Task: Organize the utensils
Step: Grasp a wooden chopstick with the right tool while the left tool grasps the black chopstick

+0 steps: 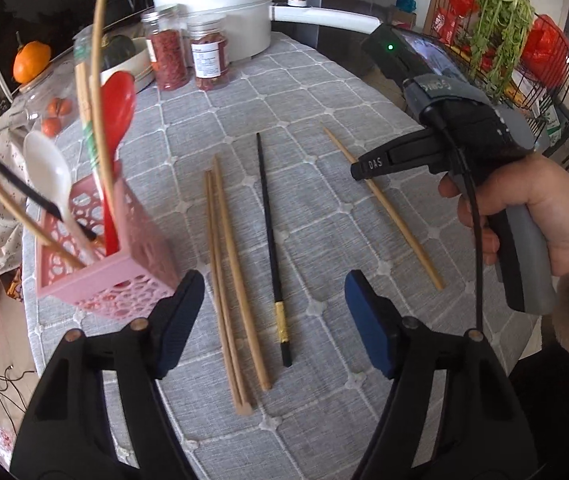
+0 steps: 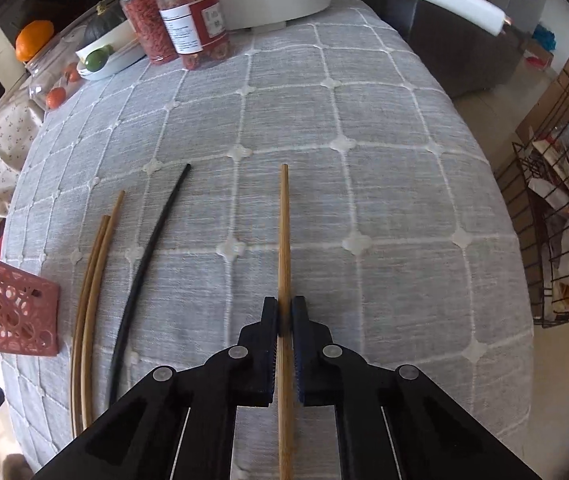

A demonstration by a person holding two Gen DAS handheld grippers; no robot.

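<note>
While both cameras look down on the grey checked tablecloth (image 2: 384,200), the readable and unreadable parts sort out as follows.

Right gripper (image 2: 284,312): closed tight on a bamboo chopstick (image 2: 284,232); the stick runs between the pads, its near end cut off by the bottom edge of the right wrist view.

Right gripper seen from the left wrist: its black nose hides the stretch of chopstick it clamps; a hand (image 1: 540,216) holds the grip.

Left gripper (image 1: 274,284): jaws stand wide apart, nothing between them, hanging over the loose sticks.

Loose bamboo chopsticks (image 1: 228,280): three lie close together on the cloth; their near ends overlap, so where one ends is hard to tell.

Black chopstick (image 1: 270,236): lies alone just beside them, gold band near its thick end.

Pink holder (image 1: 108,276): basket at the table's left edge, blurred; it carries a red spoon (image 1: 118,108), a white spoon (image 1: 46,168) and several sticks, whose lower ends are hidden inside.

Jars (image 2: 176,16): labels too small to read.
</note>
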